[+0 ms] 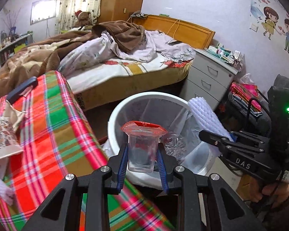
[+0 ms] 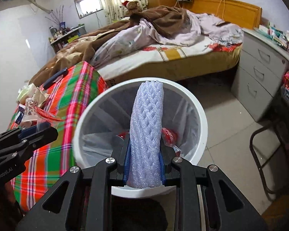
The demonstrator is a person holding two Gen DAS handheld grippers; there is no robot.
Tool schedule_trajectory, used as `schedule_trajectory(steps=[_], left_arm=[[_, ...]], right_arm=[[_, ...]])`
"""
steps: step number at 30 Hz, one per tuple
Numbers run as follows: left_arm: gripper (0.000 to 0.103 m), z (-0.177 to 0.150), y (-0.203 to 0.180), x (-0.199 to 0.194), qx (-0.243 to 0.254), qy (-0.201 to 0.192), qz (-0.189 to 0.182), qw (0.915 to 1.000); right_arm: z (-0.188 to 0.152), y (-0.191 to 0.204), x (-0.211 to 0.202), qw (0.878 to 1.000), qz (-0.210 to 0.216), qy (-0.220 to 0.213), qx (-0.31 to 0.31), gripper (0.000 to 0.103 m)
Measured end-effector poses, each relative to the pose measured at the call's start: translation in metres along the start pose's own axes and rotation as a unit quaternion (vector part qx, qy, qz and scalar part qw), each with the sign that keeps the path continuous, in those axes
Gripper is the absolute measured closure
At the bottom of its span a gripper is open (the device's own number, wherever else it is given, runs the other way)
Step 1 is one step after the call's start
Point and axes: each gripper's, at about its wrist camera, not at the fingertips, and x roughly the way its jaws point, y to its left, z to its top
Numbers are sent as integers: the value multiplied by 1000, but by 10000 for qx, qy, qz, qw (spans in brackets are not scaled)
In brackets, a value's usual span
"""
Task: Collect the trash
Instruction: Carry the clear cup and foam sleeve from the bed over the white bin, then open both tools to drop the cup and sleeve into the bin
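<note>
On the left, the plaid-covered table [image 1: 54, 127] carries more wrappers. The left gripper [image 1: 142, 154] clamps a clear plastic cup [image 1: 141, 150] at the near rim of the white trash bin [image 1: 115, 115]; released here, it might fall outside. The right gripper [image 2: 144, 165] pinches a foam fruit net [image 2: 146, 130] over the bin's opening.

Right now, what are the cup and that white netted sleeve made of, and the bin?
The cup looks like thin clear plastic: you see through it, with a red film lid peeled back. The sleeve seems soft foam mesh, matte white with an open lattice. The bin appears smooth glossy white plastic, lined with a thin translucent bag.
</note>
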Motion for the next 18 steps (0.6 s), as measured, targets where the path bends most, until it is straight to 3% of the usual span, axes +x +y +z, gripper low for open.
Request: schedule_trajectory(steps=[3, 13, 16, 18], left_arm=[[73, 1, -9, 7, 194, -11, 93, 9998], [73, 12, -13, 31, 46, 129, -29, 9999], [59, 12, -14, 35, 41, 163, -58, 9998], [55, 11, -16, 34, 60, 130, -53, 9999]], right_arm=[[0, -7, 6, 10000, 7, 66, 46, 78], [1, -18, 14, 9998, -7, 208, -32, 76], [2, -19, 14, 9997, -118, 203, -66, 66], [3, -22, 14, 9998, -90, 190, -45, 45]])
